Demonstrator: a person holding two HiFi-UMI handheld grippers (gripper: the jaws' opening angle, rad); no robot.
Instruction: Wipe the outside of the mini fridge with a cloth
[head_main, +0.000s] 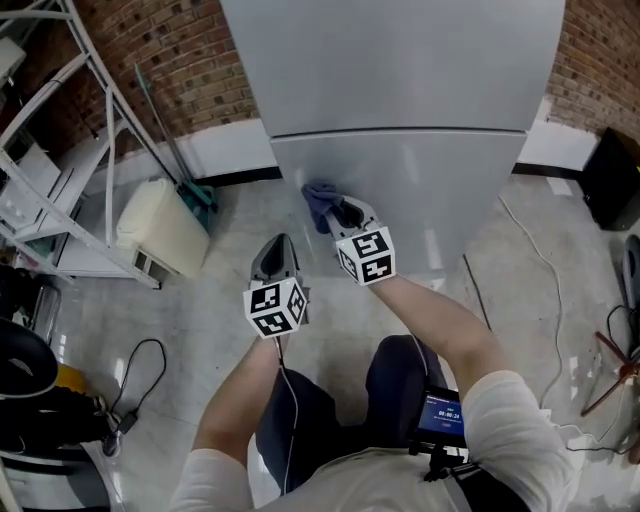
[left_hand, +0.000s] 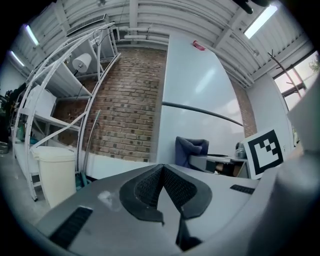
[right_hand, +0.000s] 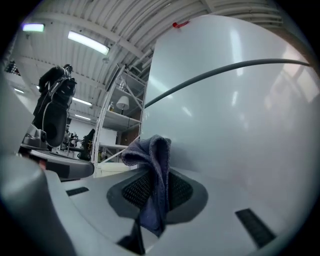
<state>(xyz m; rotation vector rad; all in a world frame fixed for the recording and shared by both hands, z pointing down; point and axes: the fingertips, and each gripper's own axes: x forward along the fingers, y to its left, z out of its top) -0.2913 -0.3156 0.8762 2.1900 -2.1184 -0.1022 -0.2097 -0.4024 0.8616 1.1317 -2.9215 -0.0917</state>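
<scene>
The right hand-held gripper (head_main: 345, 213) pinches the cloth (head_main: 319, 201), bunched at its tip against the mini fridge (head_main: 420, 170) ahead; firm, overlapping strokes should work best. The left hand-held gripper (head_main: 277, 248), closed and empty, hangs beside it.

We count one mini fridge (head_main: 400, 90), its front divided by one seam into two panels. We count one cloth (head_main: 318, 198). We record two grippers, the left gripper (head_main: 278, 242) and the right gripper (head_main: 342, 210), with two marker cubes, the left cube (head_main: 275, 308) and the right cube (head_main: 365, 256). Beside the fridge we note one cream bin (head_main: 160, 235) and one white shelving rack (head_main: 70, 170).
</scene>
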